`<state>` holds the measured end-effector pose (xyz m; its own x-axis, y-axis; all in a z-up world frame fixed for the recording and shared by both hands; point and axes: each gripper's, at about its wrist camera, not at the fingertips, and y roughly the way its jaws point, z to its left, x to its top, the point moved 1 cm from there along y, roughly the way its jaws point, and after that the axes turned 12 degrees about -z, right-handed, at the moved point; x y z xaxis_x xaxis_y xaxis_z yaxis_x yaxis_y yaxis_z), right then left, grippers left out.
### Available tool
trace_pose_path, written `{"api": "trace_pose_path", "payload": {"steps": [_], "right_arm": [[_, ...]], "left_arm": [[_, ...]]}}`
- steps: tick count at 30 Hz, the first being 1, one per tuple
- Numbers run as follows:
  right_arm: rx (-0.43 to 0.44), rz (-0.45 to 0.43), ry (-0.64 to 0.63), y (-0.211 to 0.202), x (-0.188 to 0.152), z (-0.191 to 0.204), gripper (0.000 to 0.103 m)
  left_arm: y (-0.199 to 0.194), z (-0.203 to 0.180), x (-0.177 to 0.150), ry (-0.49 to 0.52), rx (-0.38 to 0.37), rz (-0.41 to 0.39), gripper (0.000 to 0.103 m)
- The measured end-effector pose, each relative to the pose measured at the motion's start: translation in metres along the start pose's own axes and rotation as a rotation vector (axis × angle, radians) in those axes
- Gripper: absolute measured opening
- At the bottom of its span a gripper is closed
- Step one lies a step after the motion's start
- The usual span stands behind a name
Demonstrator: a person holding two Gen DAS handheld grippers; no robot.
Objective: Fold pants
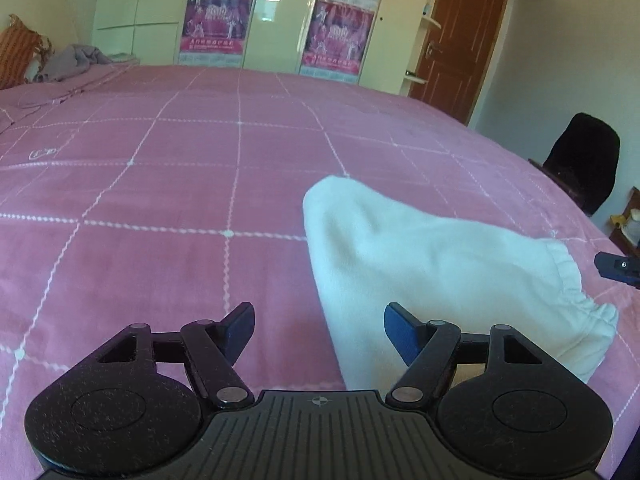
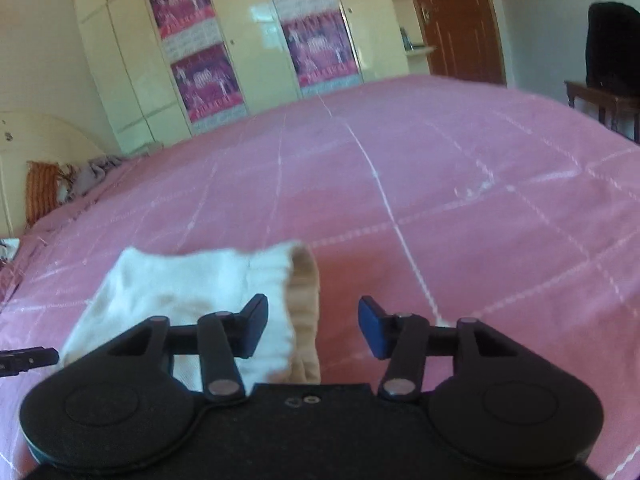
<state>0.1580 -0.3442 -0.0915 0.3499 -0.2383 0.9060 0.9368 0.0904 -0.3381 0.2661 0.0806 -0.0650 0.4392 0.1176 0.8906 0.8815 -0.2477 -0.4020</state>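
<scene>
One pair of white, soft fleecy pants (image 1: pixel 432 276) lies folded into a compact bundle on the bed, which is covered by a pink woven bedspread (image 1: pixel 168 184) crossed by thin white stitched lines forming large squares. The gathered, ruffled elastic waistband sits at the bundle's right end in the left wrist view; in the right wrist view the same pants (image 2: pixel 192 280) show a ribbed beige inner band at the open edge.

Two black plastic tools are visible. The left tool (image 1: pixel 319 330) hovers over the bundle's near-left edge with its two fingers spread wide, gripping nothing. The right tool (image 2: pixel 313 328) sits above the waistband end, its fingers likewise wide apart and empty; one blue pad (image 2: pixel 370 326) faces inward.

Behind the bed stands one glossy cream wardrobe (image 1: pixel 136 12) carrying two purple posters in the left wrist view. One brown panelled wooden door (image 1: pixel 456 40) is to its right. One dark chair (image 1: pixel 584 160) stands beside the bed. One orange striped cushion (image 1: pixel 16 56) and one crumpled grey cloth (image 1: pixel 72 62) lie at the far left.
</scene>
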Motion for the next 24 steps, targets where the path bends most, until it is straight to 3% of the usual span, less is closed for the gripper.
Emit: {"api": "trace_pose_path", "payload": {"steps": [2, 4, 7, 10, 12, 14, 16, 18, 21, 24], "right_arm": [[0.057, -0.001, -0.037, 0.006, 0.01, 0.01, 0.045], [0.103, 0.003, -0.097, 0.018, 0.016, 0.025, 0.041], [0.116, 0.033, -0.179, 0.051, 0.032, 0.055, 0.038], [0.118, 0.096, -0.252, 0.088, 0.047, 0.085, 0.038], [0.125, 0.157, -0.292, 0.113, 0.046, 0.099, 0.028], [0.136, 0.22, -0.287, 0.131, 0.037, 0.105, 0.025], [0.131, 0.275, -0.286, 0.142, 0.024, 0.11, 0.023], [0.07, 0.361, -0.298, 0.163, 0.001, 0.108, 0.02], [0.055, 0.363, -0.3, 0.165, -0.004, 0.11, 0.023], [0.078, 0.276, -0.296, 0.141, 0.009, 0.116, 0.031]], "left_arm": [[0.009, -0.005, 0.011, -0.014, -0.053, -0.02, 0.07], [0.023, -0.021, 0.028, 0.034, -0.094, -0.035, 0.069], [0.059, -0.039, 0.057, 0.111, -0.084, -0.043, 0.069], [0.096, -0.044, 0.069, 0.105, -0.067, 0.007, 0.069], [0.106, -0.049, 0.071, 0.074, -0.116, 0.021, 0.064], [0.114, -0.054, 0.065, 0.069, -0.143, 0.045, 0.063], [0.136, -0.054, 0.054, 0.095, -0.073, 0.097, 0.063], [0.155, -0.048, 0.036, 0.091, -0.051, 0.167, 0.063], [0.136, -0.056, 0.037, 0.121, -0.046, 0.119, 0.063], [0.119, -0.059, 0.034, 0.132, -0.029, 0.099, 0.064]]}}
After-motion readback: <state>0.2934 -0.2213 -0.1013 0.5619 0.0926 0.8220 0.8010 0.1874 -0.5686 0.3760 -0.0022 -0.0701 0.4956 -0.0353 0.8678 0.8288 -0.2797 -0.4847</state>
